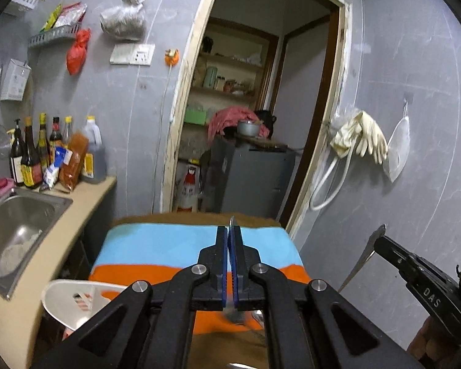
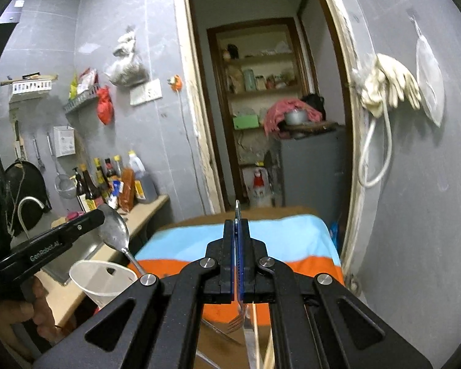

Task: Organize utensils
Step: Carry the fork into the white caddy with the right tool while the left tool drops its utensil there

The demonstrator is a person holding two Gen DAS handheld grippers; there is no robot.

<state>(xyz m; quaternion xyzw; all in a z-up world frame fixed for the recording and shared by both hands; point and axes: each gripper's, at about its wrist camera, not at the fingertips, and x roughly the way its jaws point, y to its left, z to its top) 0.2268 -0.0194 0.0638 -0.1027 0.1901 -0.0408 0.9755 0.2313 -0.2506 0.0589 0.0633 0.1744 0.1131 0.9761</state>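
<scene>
Left tongs (image 1: 229,230) are clenched on a spoon (image 2: 113,229). In their own view only a thin metal edge pokes out past the blue pads at 12 o'clock, and a grey blur shows below them; the right wrist view settles it, with the bowl sticking out beyond the tips and the handle slanting down toward 5 o'clock until the right gripper's frame cuts it off.

Right tongs (image 2: 237,224) are clenched too, on a thin metal utensil (image 1: 367,250). From the right camera just a small tip clears the pads at 12 o'clock. From the left camera it hangs at 4 o'clock, long and slim, its upper end too blurred to name.

A white plastic holder (image 2: 103,279) sits at 8 o'clock of the right view, partly hidden behind the frame. Under the right tongs, a fork (image 2: 235,323) and chopsticks (image 2: 255,335) lie on the striped cloth (image 1: 156,246) that covers the bench, mostly masked by the black arms. A hand (image 2: 30,310) grips the left handle at the edge, half out of frame.
</scene>
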